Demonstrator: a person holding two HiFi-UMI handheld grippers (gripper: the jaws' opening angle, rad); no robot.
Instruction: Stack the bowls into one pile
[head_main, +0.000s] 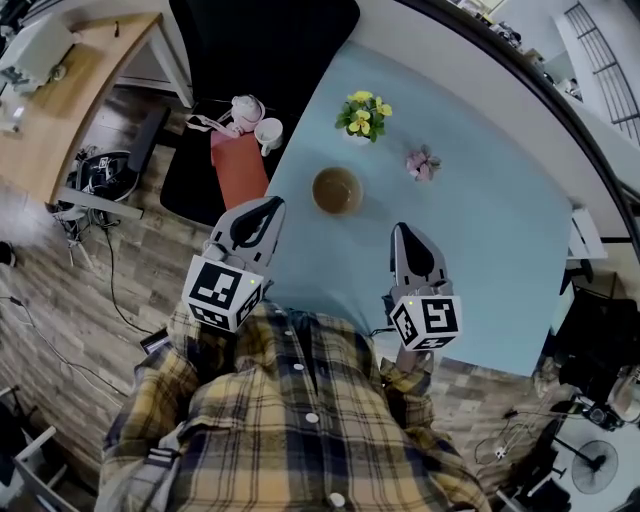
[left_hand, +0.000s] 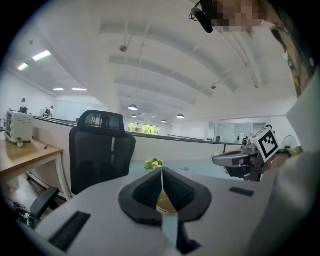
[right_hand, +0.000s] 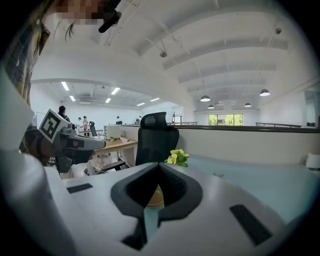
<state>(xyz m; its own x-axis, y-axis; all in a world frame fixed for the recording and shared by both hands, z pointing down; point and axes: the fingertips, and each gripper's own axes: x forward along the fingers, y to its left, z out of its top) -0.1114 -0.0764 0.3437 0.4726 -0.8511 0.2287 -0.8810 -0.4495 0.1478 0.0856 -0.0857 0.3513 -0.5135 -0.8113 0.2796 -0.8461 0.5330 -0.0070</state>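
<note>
Left gripper (head_main: 273, 207) and right gripper (head_main: 404, 232) sit close to the body at the near table (head_main: 480, 250) edge, both with jaws together and nothing between them. Beyond them one brown bowl pile (head_main: 337, 190) stands alone mid-table; how many bowls are nested is unclear. Stacking looks done. Best to leave both grippers back and low-risk, with no sweep over the pile. Yellow flowers (head_main: 363, 113) are farther off, clear of it.

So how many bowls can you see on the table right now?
1: a brown bowl near the middle of the blue table, just this side of the yellow flowers. More may be nested inside it; that can't be told.
</note>
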